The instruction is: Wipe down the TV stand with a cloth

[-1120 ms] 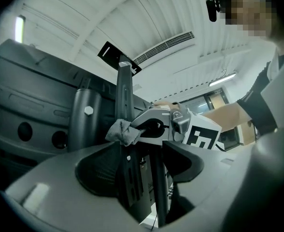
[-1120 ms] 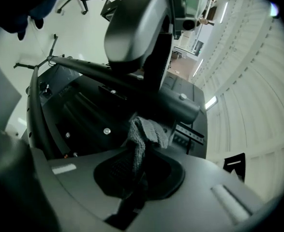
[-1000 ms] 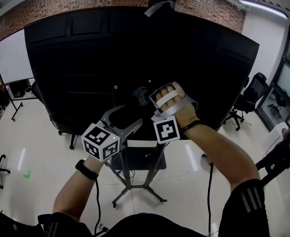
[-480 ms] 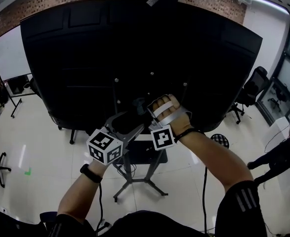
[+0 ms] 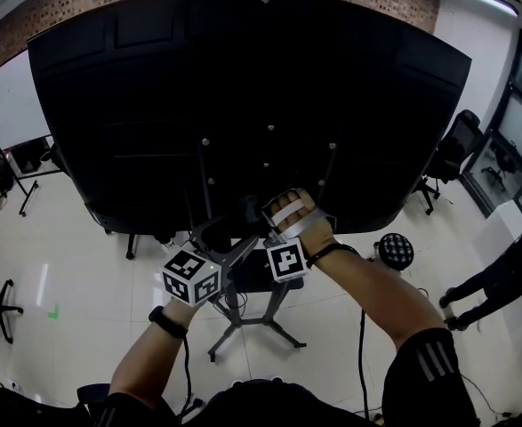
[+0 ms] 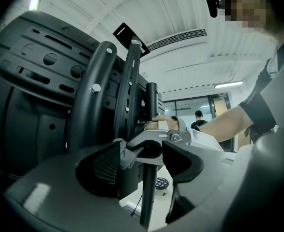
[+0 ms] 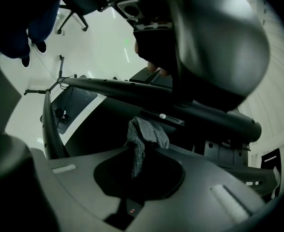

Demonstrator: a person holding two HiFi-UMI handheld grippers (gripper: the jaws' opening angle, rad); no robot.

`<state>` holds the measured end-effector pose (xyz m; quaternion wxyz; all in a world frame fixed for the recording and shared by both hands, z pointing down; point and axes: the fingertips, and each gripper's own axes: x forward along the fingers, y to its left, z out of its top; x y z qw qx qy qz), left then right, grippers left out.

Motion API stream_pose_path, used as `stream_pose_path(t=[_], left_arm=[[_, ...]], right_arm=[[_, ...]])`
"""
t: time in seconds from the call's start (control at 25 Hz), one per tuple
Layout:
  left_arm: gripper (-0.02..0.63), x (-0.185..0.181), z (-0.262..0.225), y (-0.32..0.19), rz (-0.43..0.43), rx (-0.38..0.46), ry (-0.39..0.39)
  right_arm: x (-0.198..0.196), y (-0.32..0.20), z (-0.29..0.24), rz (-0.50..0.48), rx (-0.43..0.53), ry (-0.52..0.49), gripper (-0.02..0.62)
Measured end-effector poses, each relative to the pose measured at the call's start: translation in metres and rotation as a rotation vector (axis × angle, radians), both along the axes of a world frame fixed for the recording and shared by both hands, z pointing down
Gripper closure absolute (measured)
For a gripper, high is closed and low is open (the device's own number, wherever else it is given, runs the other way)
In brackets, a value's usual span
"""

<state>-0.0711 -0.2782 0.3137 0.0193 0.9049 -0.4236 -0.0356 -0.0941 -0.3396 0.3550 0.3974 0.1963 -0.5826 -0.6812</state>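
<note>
My right gripper (image 7: pixel 139 175) has its jaws closed on a small grey knitted cloth (image 7: pixel 144 135). The cloth's long axis runs straight out from the jaws. Its free end is folded over to one side, close to a black metal crossbar (image 7: pixel 180 108) of the TV stand. I cannot tell whether it touches the bar.

My left gripper (image 6: pixel 144 153) has its jaws apart, and a thin black upright pole (image 6: pixel 148 197) of the stand sits between them without being gripped. A scrap of the grey cloth (image 6: pixel 126 154) shows at one jaw tip. The pale body of the right gripper lies just beyond it.

In the head view, the left gripper (image 5: pixel 218 238) and the right gripper (image 5: pixel 257 210) sit near each other at the stand's column, under the back of the large black television (image 5: pixel 243 96). Both forearms reach forward from the bottom of that view. The right hand (image 5: pixel 296 216) is strapped into its handle and raised higher than the left. The black metal TV stand (image 5: pixel 243 323) spreads its legs on the pale floor below.
</note>
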Motion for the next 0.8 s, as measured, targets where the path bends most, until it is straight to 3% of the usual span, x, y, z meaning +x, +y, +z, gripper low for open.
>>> stream_pose_path(t=[0.16, 0.28, 0.48, 0.8], left_arm=[[0.308, 0.003, 0.006, 0.002, 0.005, -0.012, 0.0], [0.308, 0.005, 0.006, 0.004, 0.009, -0.015, 0.006], [0.308, 0.011, -0.013, 0.008, 0.019, 0.031, 0.008], [0.308, 0.05, -0.062, 0.016, 0.083, 0.151, -0.017]], right_arm=[[0.002, 0.002, 0.006, 0.008, -0.018, -0.002, 0.579], [0.01, 0.014, 0.001, 0.008, -0.1, -0.04, 0.578], [0.03, 0.036, -0.046, -0.034, -0.253, -0.291, 0.578], [0.093, 0.049, -0.141, -0.039, -0.158, -0.493, 0.578]])
